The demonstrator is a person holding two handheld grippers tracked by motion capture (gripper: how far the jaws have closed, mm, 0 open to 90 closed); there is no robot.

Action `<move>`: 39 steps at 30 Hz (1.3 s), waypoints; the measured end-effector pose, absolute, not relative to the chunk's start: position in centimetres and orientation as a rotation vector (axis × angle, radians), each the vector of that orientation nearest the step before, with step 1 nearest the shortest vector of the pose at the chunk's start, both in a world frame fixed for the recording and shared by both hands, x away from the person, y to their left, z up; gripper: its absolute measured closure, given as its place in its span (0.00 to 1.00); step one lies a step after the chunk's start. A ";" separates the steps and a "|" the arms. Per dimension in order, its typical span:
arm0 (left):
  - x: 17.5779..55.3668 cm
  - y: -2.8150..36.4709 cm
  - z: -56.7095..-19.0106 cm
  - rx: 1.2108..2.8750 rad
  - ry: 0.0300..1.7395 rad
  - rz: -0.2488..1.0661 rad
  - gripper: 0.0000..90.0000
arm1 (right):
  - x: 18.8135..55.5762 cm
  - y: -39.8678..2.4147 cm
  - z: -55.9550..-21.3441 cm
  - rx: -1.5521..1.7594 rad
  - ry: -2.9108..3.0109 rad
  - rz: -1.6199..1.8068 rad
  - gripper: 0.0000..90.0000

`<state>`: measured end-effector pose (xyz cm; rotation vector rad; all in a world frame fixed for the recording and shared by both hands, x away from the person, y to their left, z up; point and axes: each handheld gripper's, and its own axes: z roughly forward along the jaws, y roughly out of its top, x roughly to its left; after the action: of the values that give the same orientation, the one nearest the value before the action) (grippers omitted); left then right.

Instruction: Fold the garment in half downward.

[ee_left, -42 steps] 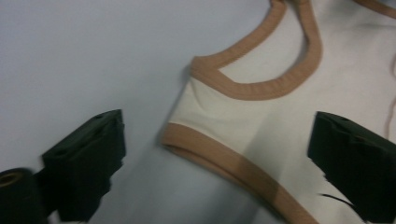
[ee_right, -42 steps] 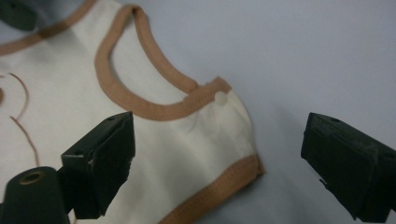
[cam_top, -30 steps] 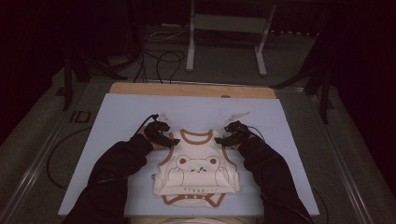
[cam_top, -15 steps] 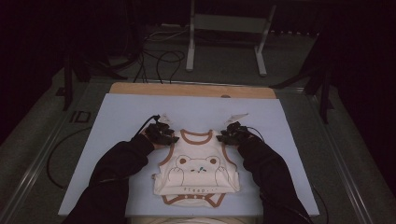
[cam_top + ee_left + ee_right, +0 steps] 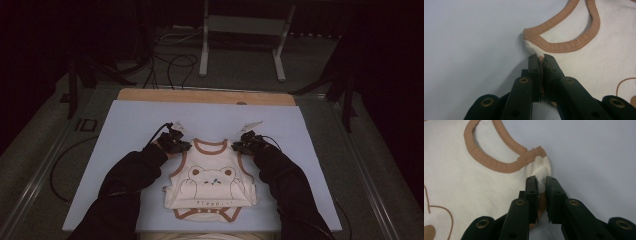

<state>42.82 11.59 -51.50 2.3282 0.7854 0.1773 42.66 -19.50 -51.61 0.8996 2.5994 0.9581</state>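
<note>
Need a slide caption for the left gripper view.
Left claw shut on the bodysuit's shoulder, beside its brown-trimmed neckline.

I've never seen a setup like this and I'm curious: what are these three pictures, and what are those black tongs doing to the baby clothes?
A person sits at a table and holds a hand tool with a two-jaw claw in each hand. The wide picture is taken from above and looks down on the pale blue mat. The other two come from small cameras riding on each claw, looking along its black jaws. On the mat lies a cream baby bodysuit with brown trim and a bear print, spread flat. The left claw has just closed on the fabric at one shoulder, and the right claw has just closed on the other shoulder, beside a small snap button. Both pinch cloth between their jaws.
</note>
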 end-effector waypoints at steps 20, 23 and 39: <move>42.5 12.0 -48.5 2.263 0.710 0.239 0.96 | 42.6 -19.9 -49.2 0.892 2.556 1.010 0.91; 42.5 12.0 -48.0 2.259 0.699 0.245 0.96 | 42.7 -20.0 -48.8 0.888 2.547 1.021 0.91; 42.8 12.3 -44.7 2.211 0.662 0.300 0.96 | 43.2 -19.8 -45.1 0.839 2.495 1.052 0.91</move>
<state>42.77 12.28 -44.68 2.2109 0.6621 0.3004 43.24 -19.77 -45.08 0.8392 2.4946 1.0515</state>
